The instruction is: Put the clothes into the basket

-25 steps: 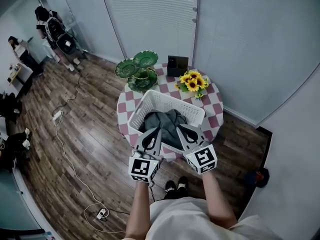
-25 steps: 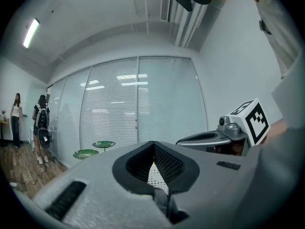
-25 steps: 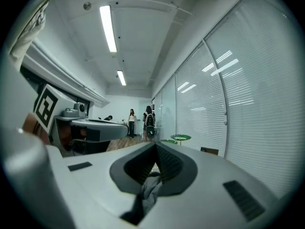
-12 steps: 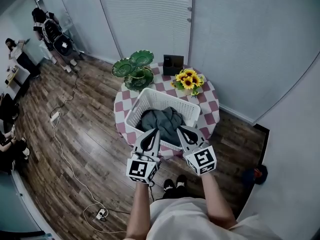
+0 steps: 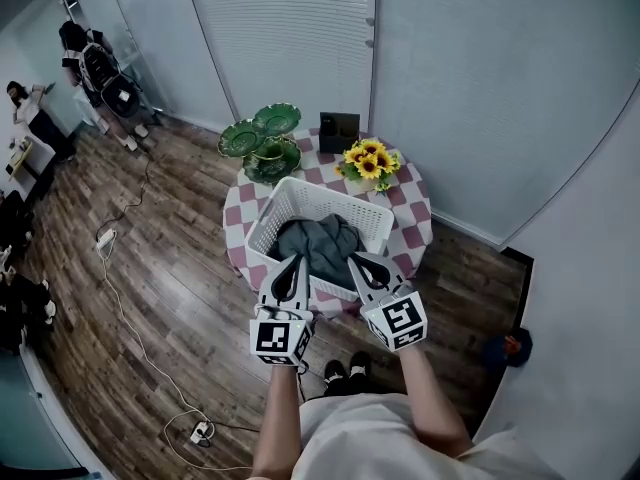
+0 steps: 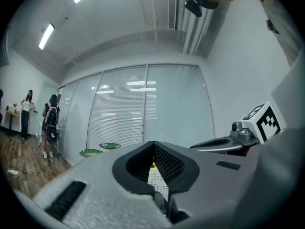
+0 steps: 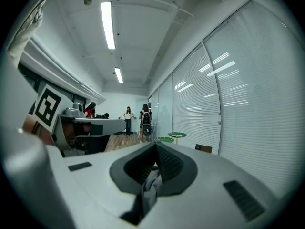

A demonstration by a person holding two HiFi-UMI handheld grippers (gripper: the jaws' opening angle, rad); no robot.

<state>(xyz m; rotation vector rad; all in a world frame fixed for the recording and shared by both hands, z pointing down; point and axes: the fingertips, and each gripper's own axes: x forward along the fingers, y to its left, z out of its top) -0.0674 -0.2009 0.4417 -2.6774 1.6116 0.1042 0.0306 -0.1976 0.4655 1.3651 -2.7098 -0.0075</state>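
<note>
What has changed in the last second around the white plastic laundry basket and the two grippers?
Almost nothing. Only the head view drifted, so the round checked table sits slightly further left in frame. Unchanged: both grippers hover at the white plastic laundry basket's near rim, the left gripper shut and empty, the right gripper shut on a fold of the grey clothes.

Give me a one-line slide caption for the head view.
Left gripper and right gripper at a white basket of grey clothes on a checked table.
</note>
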